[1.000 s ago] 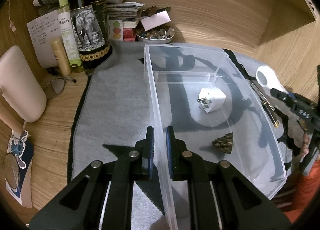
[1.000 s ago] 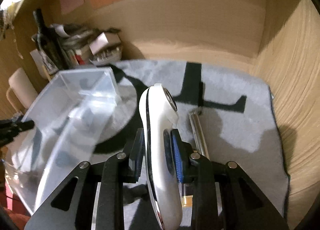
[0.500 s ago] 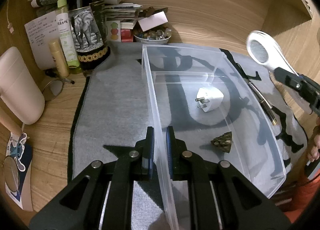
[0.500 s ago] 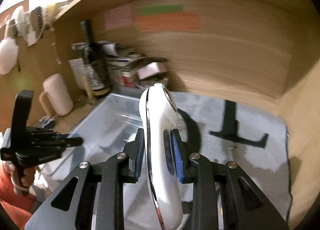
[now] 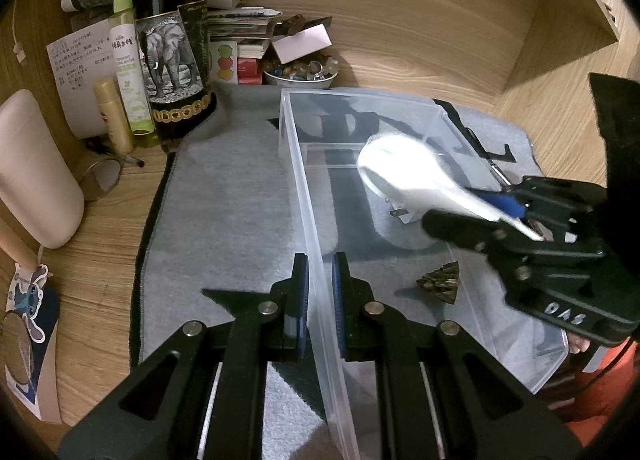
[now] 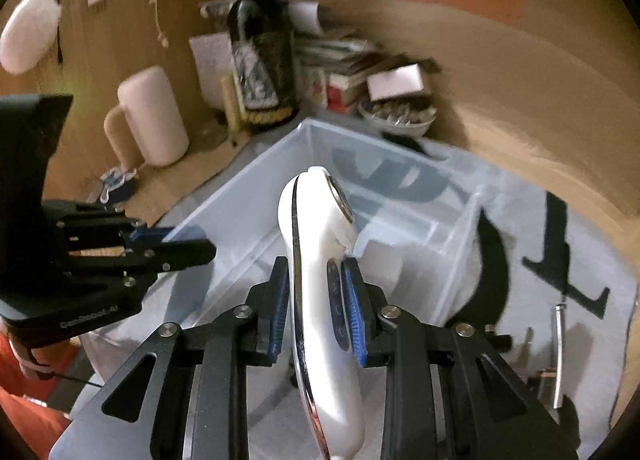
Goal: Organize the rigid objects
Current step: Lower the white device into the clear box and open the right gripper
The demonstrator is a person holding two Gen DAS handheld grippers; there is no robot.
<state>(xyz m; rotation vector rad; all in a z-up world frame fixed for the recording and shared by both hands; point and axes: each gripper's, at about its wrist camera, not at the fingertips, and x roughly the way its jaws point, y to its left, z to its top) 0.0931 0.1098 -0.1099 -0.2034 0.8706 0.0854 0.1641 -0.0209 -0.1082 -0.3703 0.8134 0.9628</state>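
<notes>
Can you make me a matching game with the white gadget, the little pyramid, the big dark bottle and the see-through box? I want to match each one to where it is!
Things:
1. white gadget
2. little pyramid
3. dark bottle
4. clear box

Places:
A. standing outside the box, by the wooden wall
B. wall pinched by the left gripper
C. lying on the box floor
D. held in the right gripper above the box

Pairs: 1-D, 2-C, 3-A, 4-B

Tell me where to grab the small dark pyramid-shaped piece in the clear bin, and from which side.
Grip the dark pyramid piece low across its wide base, coming straight down from above through the clear bin's open top. Its faces taper to a point, so a high pinch would probably slip off. It lies apart from the walls, leaving room for both fingers.
</notes>
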